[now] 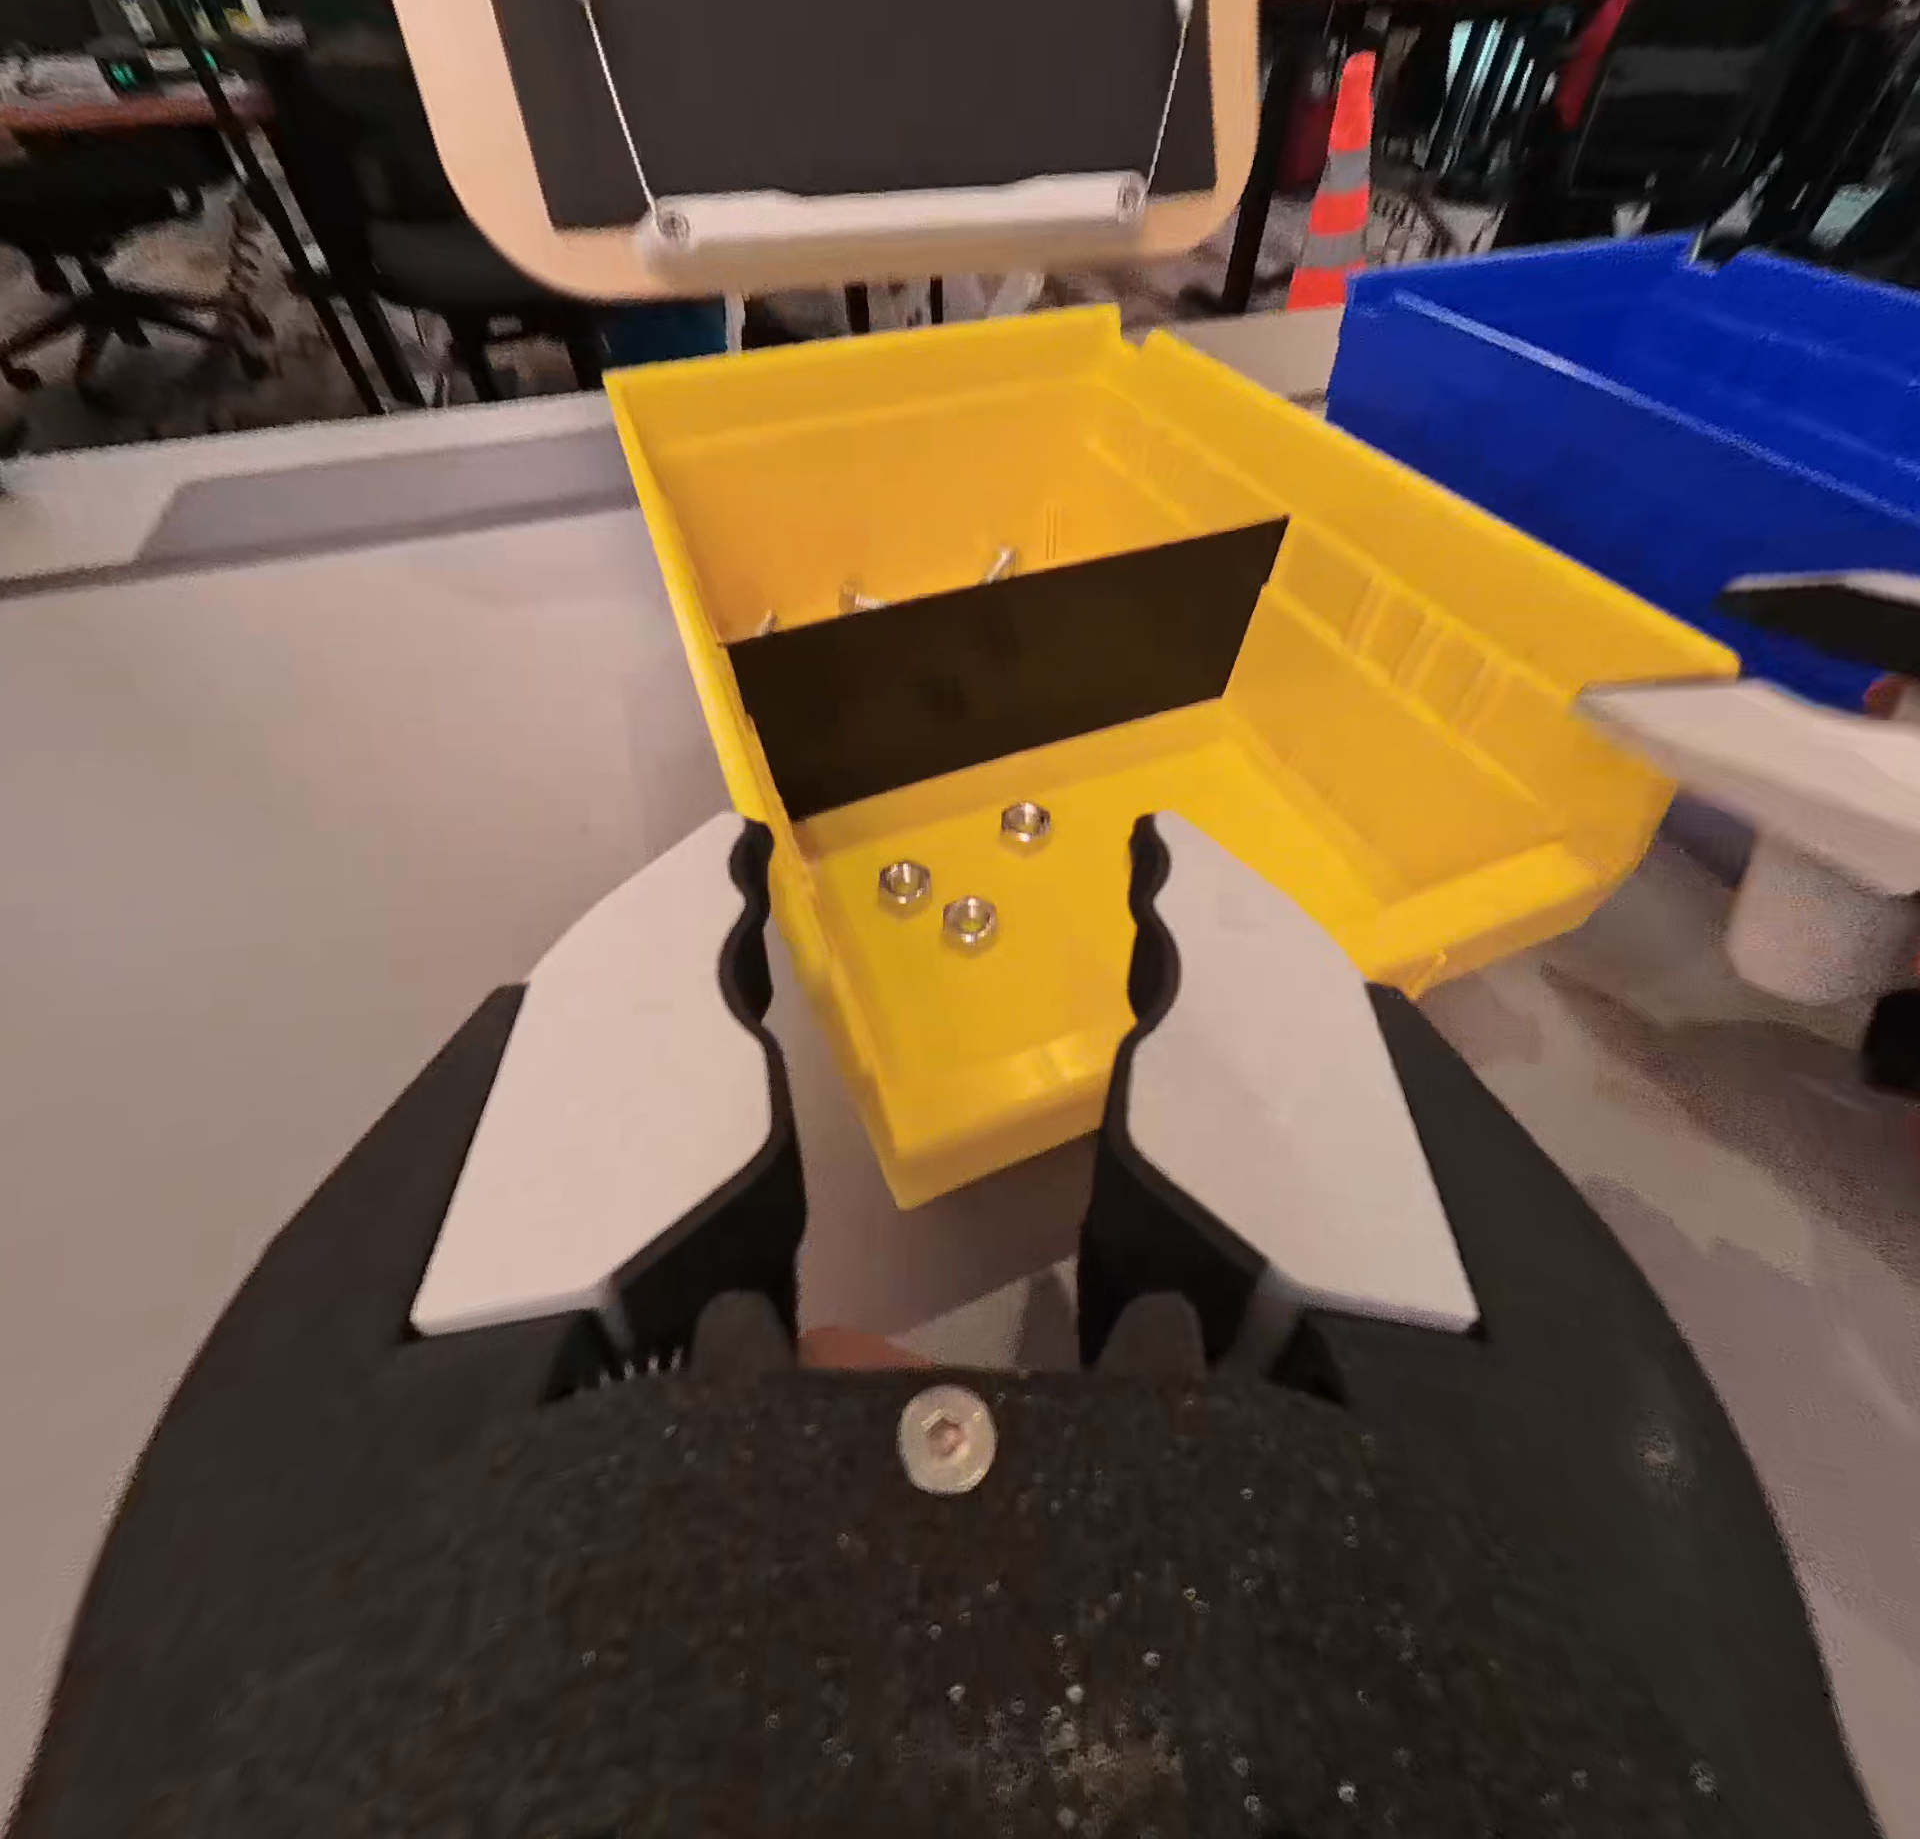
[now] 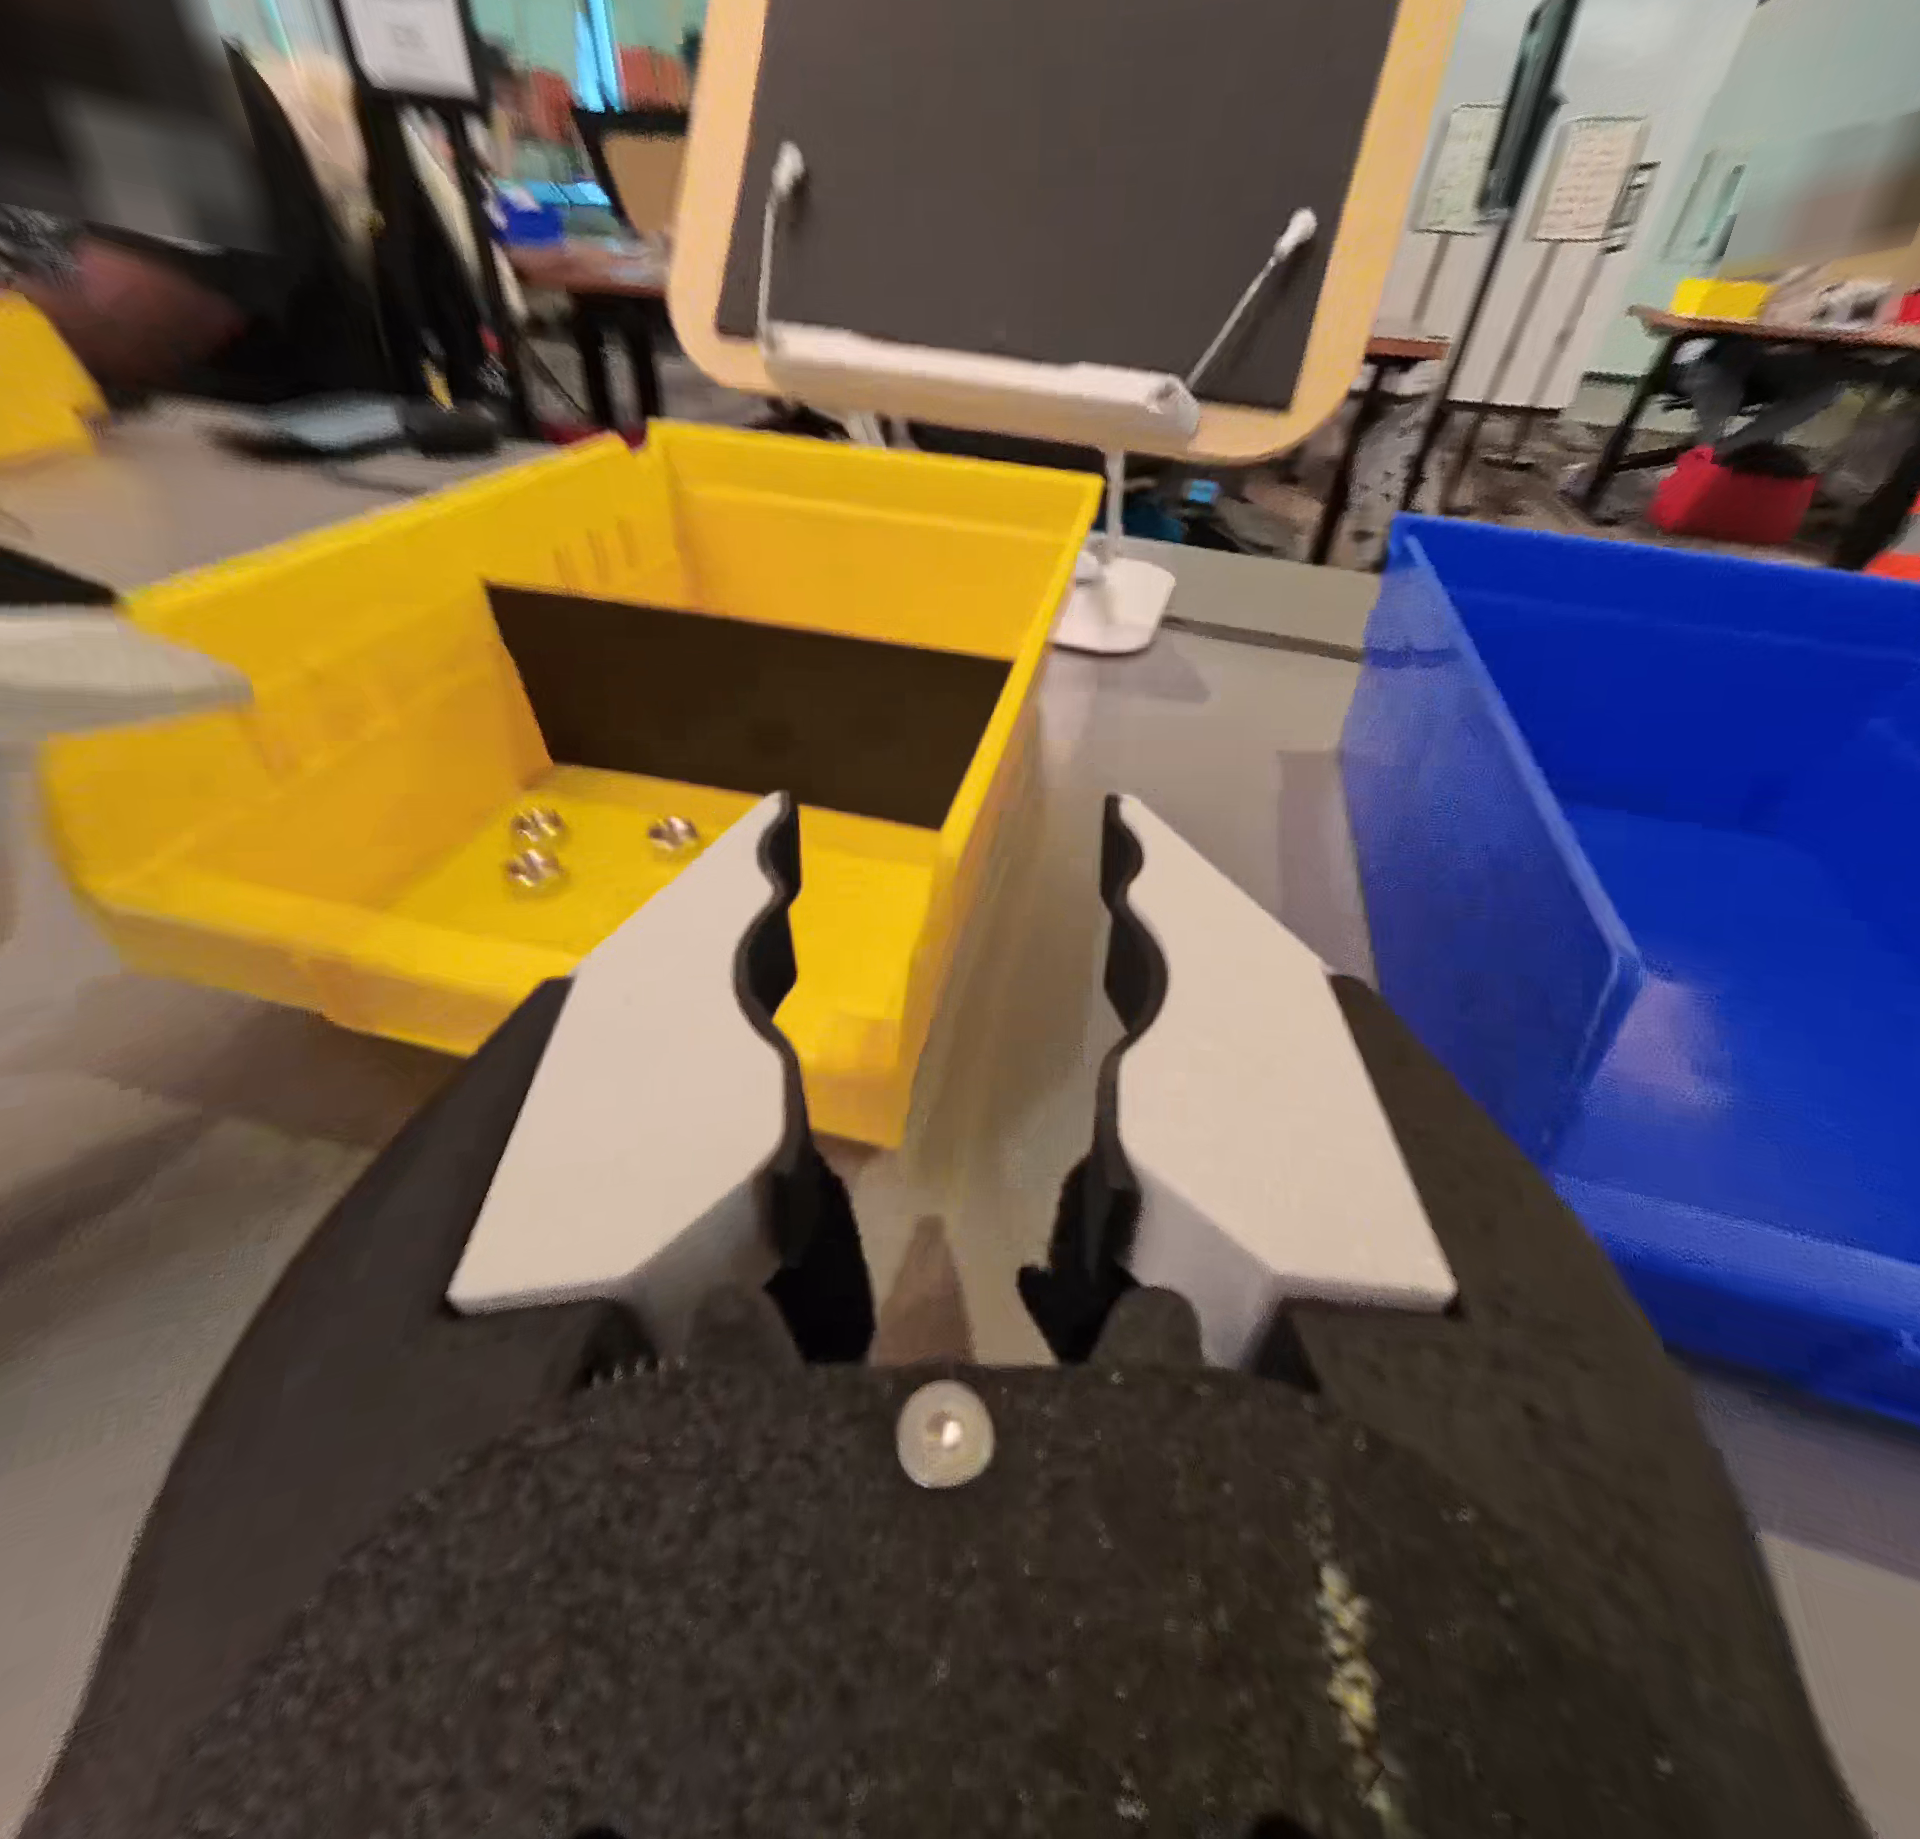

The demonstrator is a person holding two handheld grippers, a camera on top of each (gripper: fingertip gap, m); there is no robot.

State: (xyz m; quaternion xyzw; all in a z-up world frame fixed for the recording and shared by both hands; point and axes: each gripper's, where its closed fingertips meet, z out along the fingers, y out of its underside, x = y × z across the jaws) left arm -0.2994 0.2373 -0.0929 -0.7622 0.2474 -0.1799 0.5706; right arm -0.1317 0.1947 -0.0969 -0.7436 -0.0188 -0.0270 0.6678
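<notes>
A yellow bin (image 1: 1382, 667) stands on the grey table with a black divider (image 1: 997, 667) across it. Three silver nuts (image 1: 966, 922) lie in its near compartment, and several screws (image 1: 862, 594) show behind the divider. My left gripper (image 1: 951, 833) is open and empty, its fingers astride the bin's left wall near the nuts. In the right wrist view the yellow bin (image 2: 343, 688), the divider (image 2: 748, 698) and the nuts (image 2: 535, 849) show at left. My right gripper (image 2: 951, 813) is open and empty, astride the bin's right wall. It also shows at the right edge of the left wrist view (image 1: 1766, 688).
A blue bin (image 2: 1662, 854) stands to the right of the yellow one, also in the left wrist view (image 1: 1662, 459). A board with a wooden frame on a white stand (image 2: 1039, 179) rises behind the bins. Desks, chairs and an orange cone (image 1: 1340, 189) lie beyond the table.
</notes>
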